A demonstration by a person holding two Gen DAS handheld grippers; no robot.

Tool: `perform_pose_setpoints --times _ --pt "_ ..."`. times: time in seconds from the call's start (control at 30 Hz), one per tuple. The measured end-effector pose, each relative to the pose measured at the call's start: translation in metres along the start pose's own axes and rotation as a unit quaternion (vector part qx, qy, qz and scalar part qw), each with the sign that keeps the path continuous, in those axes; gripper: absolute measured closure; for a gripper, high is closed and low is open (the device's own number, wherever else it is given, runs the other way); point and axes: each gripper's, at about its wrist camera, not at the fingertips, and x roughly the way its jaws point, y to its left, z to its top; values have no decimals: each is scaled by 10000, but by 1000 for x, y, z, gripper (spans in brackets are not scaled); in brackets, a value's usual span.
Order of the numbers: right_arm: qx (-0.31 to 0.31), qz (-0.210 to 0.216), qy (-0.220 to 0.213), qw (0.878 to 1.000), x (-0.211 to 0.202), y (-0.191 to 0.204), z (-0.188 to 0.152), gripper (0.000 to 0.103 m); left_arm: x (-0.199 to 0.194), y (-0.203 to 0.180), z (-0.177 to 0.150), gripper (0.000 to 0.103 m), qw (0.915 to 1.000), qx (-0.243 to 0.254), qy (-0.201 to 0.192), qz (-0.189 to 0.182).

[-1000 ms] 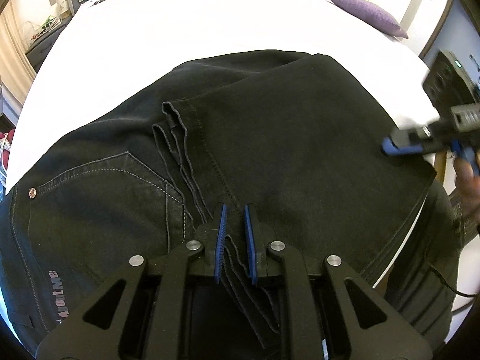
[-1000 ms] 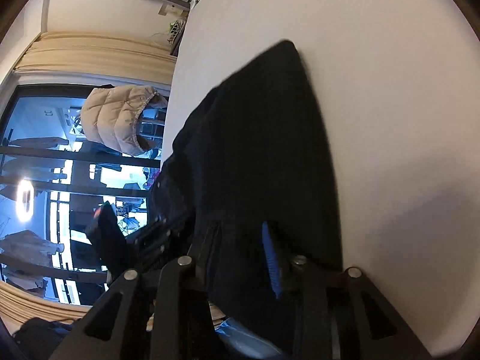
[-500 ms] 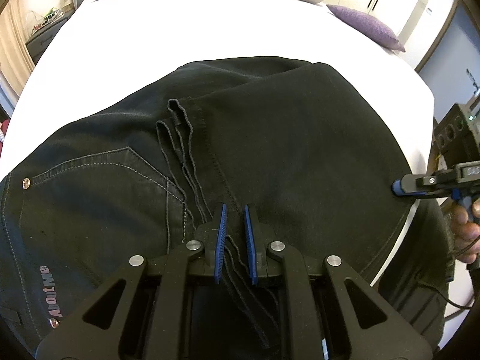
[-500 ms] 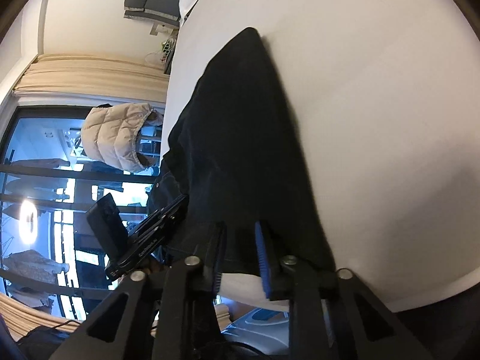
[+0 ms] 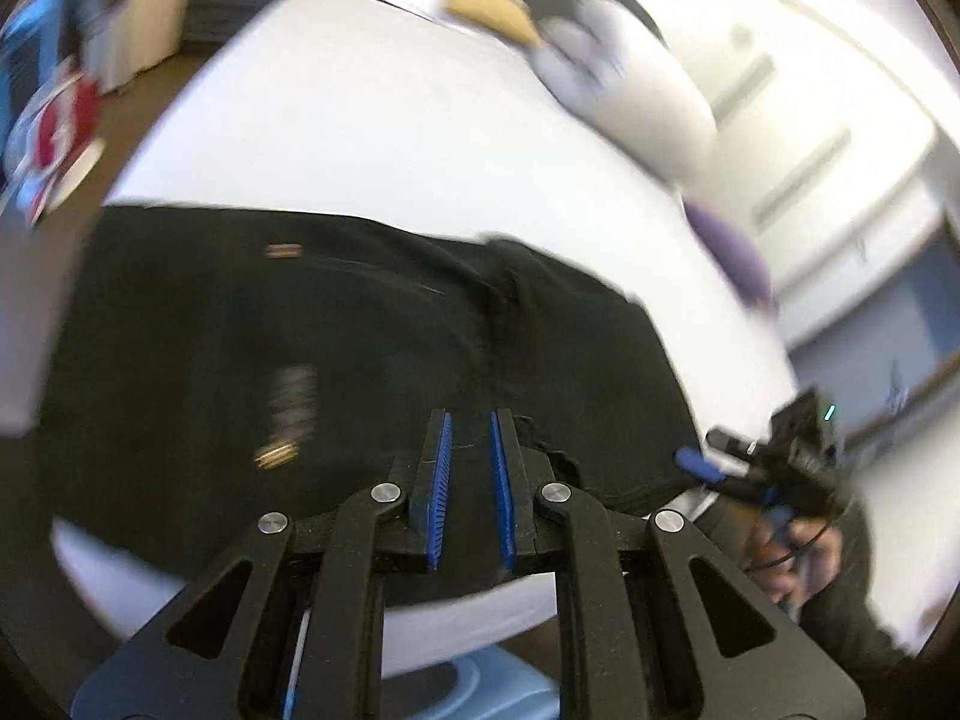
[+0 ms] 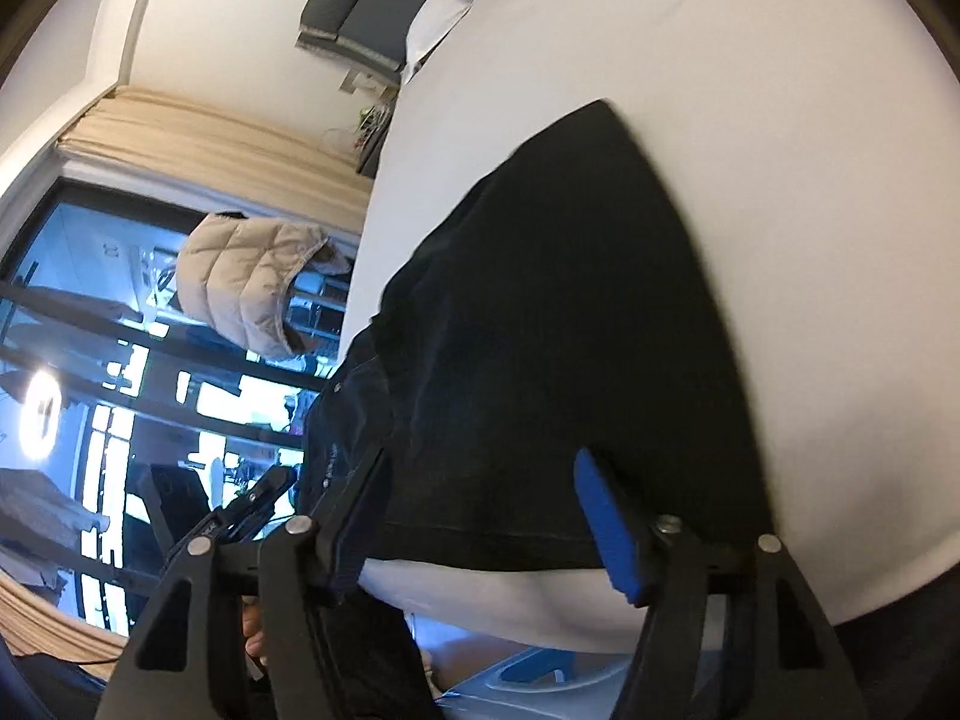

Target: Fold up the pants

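Black jeans lie folded flat on the white bed, near its front edge; they also show in the right wrist view. My left gripper hovers just over the jeans' near edge with its jaws slightly apart and nothing between them. My right gripper is wide open at the jeans' hem edge, holding nothing. It appears in the left wrist view at the right side of the jeans. The left wrist view is blurred by motion.
The white bed stretches far beyond the jeans. Pillows and a purple cushion lie at its far end. A light-blue object sits on the floor below the bed edge. A window and a hung beige jacket are at left.
Both grippers let go of the jeans: the right jaws opened wide, the left released the seam folds and pulled back. The jeans now lie flat on the bed.
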Motion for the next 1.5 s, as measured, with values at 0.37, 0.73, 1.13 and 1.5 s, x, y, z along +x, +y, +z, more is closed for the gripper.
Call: perform_pose_setpoints --times 0.37,0.73,1.13,1.5 --pt "-294 902 200 9953 34 57 13 36 -98 139 -56 11 9493 -2768 -1474 -204" --pt "-351 1395 457 9885 59 81 15 38 -48 173 -74 12 9127 -3759 -1335 -882" --pt "-656 1490 995 9816 106 111 29 38 -29 187 -69 24 8940 -4075 -1352 -1281" --pt "-674 1209 1336 9813 134 112 37 38 -2 184 -57 75 8918 -4153 -1126 -1398"
